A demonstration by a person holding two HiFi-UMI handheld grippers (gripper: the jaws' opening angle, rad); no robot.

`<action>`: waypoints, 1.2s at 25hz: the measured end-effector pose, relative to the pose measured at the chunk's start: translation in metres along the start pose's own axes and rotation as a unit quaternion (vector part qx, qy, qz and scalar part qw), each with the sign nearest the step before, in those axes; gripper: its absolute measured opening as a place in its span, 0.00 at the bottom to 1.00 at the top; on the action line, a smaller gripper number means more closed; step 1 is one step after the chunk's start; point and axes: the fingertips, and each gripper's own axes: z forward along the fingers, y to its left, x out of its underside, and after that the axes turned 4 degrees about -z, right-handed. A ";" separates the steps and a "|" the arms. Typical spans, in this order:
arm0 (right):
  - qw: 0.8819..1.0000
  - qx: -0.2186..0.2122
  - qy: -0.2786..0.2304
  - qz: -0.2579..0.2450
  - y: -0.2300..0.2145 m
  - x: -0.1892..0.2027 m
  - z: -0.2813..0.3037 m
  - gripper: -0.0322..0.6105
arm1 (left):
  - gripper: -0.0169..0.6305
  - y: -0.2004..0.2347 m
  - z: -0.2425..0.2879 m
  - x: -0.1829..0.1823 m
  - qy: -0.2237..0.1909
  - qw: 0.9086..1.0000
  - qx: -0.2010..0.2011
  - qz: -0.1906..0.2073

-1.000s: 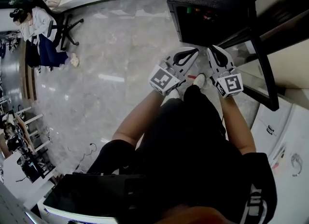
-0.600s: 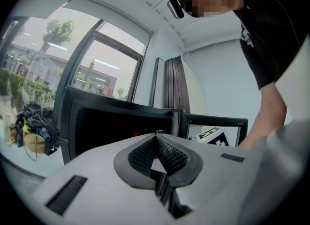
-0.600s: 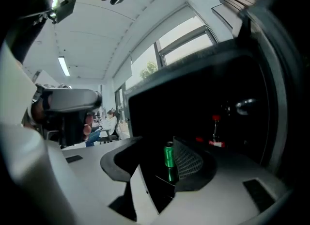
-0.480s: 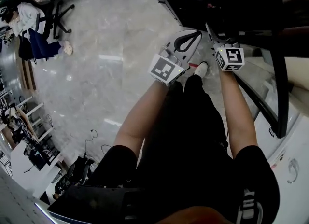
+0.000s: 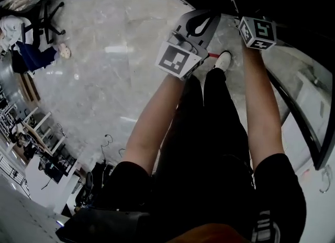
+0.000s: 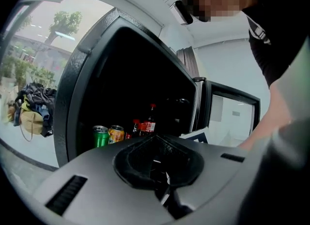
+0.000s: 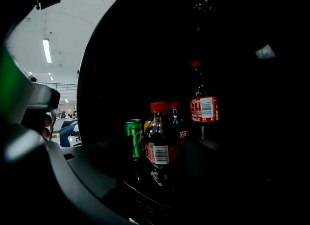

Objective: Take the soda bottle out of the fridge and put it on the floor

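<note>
Reaching wide-open right tool into fridge: centre on nearest soda bottle, clamp squarely; hold closed, empty left tool clear.

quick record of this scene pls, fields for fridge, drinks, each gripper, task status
fridge: black fridge, door open
drinks: front soda bottle, taller bottle behind it, green can to its left, all upright inside
left gripper: left gripper shut, empty, outside the fridge
right gripper: right gripper open, pointed at the front soda bottle, not gripping it
task status: bottle not yet taken out
</note>
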 end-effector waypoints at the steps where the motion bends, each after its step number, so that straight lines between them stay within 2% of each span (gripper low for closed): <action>1: 1.000 0.000 0.000 0.002 -0.001 0.006 0.004 0.53 | 0.03 0.004 0.004 0.005 0.001 1.000 0.001 0.000; 9: 1.000 -0.006 0.010 -0.007 -0.007 0.019 0.026 0.55 | 0.03 0.019 0.037 0.001 -0.014 1.000 0.002 0.002; 21: 0.999 0.023 0.013 -0.021 -0.015 0.023 0.046 0.54 | 0.03 0.030 0.034 0.004 -0.019 1.000 -0.006 -0.002; 30: 0.999 -0.027 0.004 -0.032 0.009 0.013 0.024 0.54 | 0.03 0.023 0.017 0.004 -0.026 0.999 -0.020 0.006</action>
